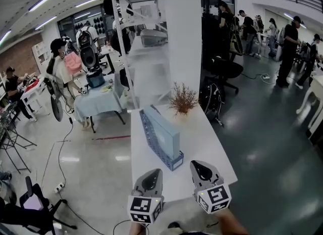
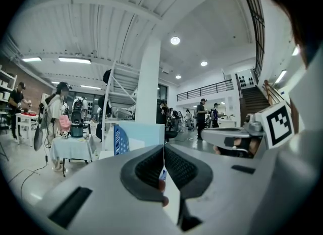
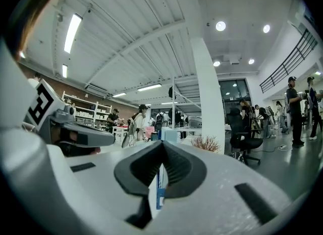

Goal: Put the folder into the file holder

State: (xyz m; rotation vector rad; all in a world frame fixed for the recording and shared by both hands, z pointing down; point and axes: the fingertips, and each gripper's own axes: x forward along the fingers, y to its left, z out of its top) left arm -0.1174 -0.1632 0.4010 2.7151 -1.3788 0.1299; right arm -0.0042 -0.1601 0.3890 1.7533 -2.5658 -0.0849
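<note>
Now, table (image 1: 214, 150): long and white, running away from the person, with glossy grey floor (image 1: 262, 143) on both sides.
file holder (image 1: 150, 134): blue, with a perforated side wall. It stands on the table about halfway along, a little left of the middle, long side along the table.
folder (image 1: 165, 132): pale blue, upright inside the file holder, its top edge above the holder's wall. Neither gripper touches it.
dried plant (image 1: 182, 100): brown twiggy tuft at the far end of the table, beyond the file holder and apart from it.
left hand-held gripper (image 1: 154, 173): at the near end of the table, pointing along it toward the file holder and well short of it. In its own view the dark ribbed pads (image 2: 150, 168) meet tip to tip with nothing between them.
right hand-held gripper (image 1: 198, 164): just beside the left one, pointing the same way. In its own view the jaws are closed on each other and hold nothing.
marker cubes (image 1: 145, 209): one at the rear of each gripper, black-and-white squares facing up.
pillar (image 1: 181, 32): white, square, rising behind the far end of the table.
background: people stand and sit at other tables, to the left and far right.
</note>
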